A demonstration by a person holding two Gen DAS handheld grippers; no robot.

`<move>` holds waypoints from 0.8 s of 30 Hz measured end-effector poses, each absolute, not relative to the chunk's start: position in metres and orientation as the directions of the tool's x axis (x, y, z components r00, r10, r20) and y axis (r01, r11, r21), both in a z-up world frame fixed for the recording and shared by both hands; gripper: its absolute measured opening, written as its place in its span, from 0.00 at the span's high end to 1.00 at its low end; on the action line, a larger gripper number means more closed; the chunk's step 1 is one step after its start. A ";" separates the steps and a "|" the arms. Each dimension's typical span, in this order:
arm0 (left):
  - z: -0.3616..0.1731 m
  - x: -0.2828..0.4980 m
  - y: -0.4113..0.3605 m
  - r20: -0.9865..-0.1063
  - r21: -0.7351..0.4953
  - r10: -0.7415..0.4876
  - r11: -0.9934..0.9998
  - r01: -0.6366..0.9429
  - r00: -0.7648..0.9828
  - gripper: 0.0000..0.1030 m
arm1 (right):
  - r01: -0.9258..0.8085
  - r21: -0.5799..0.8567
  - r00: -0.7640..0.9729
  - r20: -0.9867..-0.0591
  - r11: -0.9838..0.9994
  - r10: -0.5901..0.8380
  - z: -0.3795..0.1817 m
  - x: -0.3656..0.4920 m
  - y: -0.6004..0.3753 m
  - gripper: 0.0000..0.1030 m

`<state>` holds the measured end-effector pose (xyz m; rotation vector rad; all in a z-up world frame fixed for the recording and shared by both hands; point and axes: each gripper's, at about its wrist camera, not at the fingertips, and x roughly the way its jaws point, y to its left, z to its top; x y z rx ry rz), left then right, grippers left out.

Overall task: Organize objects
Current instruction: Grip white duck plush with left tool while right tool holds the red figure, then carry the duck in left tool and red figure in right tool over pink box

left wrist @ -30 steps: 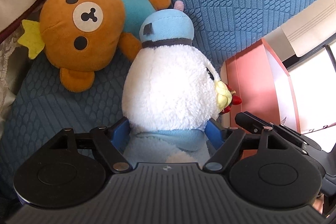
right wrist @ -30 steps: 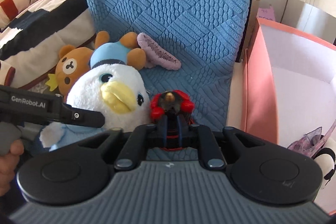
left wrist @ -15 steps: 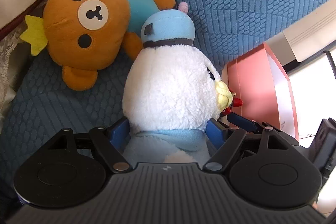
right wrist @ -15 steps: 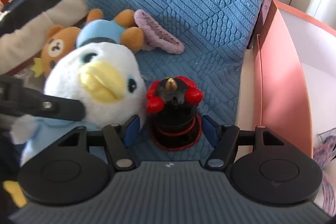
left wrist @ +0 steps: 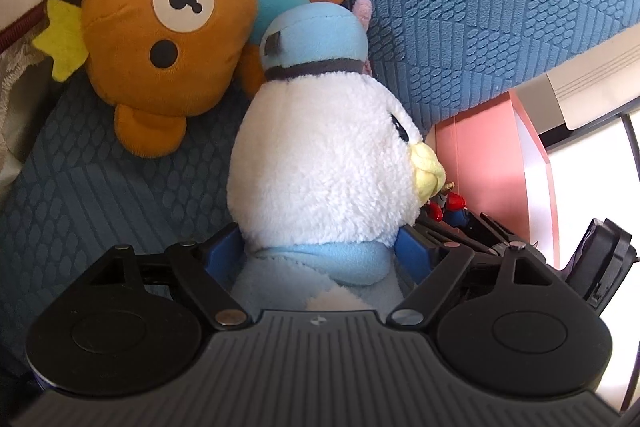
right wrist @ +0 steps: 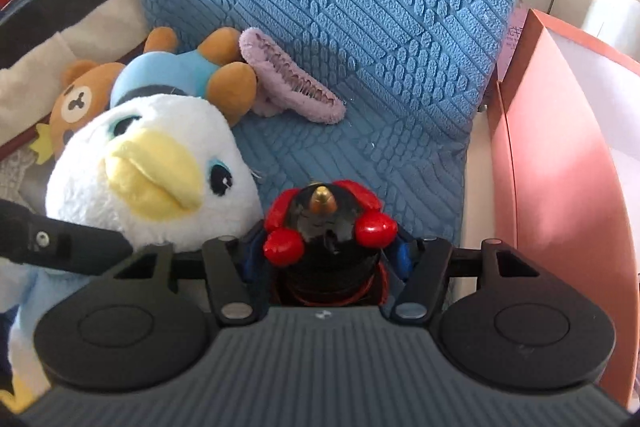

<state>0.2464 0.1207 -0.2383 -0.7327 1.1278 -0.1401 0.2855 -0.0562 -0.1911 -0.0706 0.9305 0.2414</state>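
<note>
Two toys sit between gripper fingers on the blue textured cushion (right wrist: 360,39). The black figure with red knobs (right wrist: 326,231) stands upright at the cushion's front edge, between the blue pads of the right gripper (right wrist: 326,259); a second ago that gripper was nearly shut in front of the figure, half a second ago it stood wider around it, and its jaws are now closing, the pads just beside the figure's body, though contact cannot be confirmed. The white duck plush (left wrist: 320,183), with a light blue cap and scarf, sits upright just left of the figure and touches it at the side. The left gripper (left wrist: 320,255) straddles the duck's neck at the scarf; its jaws are opening, from a spread that has been wide for the whole second, and the pads stand at the plush's sides. The duck's position is unchanged from the earlier frames. Behind the duck lies a brown bear plush (left wrist: 168,39) in a blue shirt, on its back. A purple fuzzy hair clip (right wrist: 292,87) lies beside the bear's feet. A pink box (right wrist: 560,155) stands to the right of the cushion.
</note>
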 end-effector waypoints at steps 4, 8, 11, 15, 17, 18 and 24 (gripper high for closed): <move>-0.239 0.247 0.119 -0.770 -0.598 -0.460 0.762 -0.250 0.442 0.16 | -0.226 0.051 0.577 -0.798 0.973 0.176 -0.190 0.283 -0.058 0.39; -0.240 0.249 0.116 -0.773 -0.592 -0.459 0.769 -0.241 0.438 0.16 | -0.199 0.047 0.591 -0.791 0.979 0.158 -0.186 0.273 -0.059 0.39; -0.241 0.251 0.114 -0.775 -0.592 -0.462 0.769 -0.242 0.432 0.15 | -0.187 0.030 0.597 -0.791 0.982 0.138 -0.184 0.264 -0.059 0.39; -0.242 0.251 0.109 -0.778 -0.587 -0.462 0.775 -0.232 0.426 0.15 | -0.173 0.019 0.611 -0.782 0.985 0.122 -0.178 0.254 -0.061 0.39; -0.243 0.251 0.106 -0.780 -0.584 -0.462 0.779 -0.226 0.422 0.15 | -0.169 0.026 0.606 -0.785 0.985 0.125 -0.173 0.250 -0.065 0.39; -0.243 0.251 0.104 -0.781 -0.583 -0.463 0.782 -0.222 0.419 0.15 | -0.178 0.027 0.602 -0.788 0.984 0.130 -0.171 0.249 -0.066 0.39; -0.245 0.253 0.096 -0.789 -0.572 -0.466 0.795 -0.202 0.400 0.15 | -0.203 0.038 0.594 -0.789 0.978 0.154 -0.155 0.236 -0.072 0.39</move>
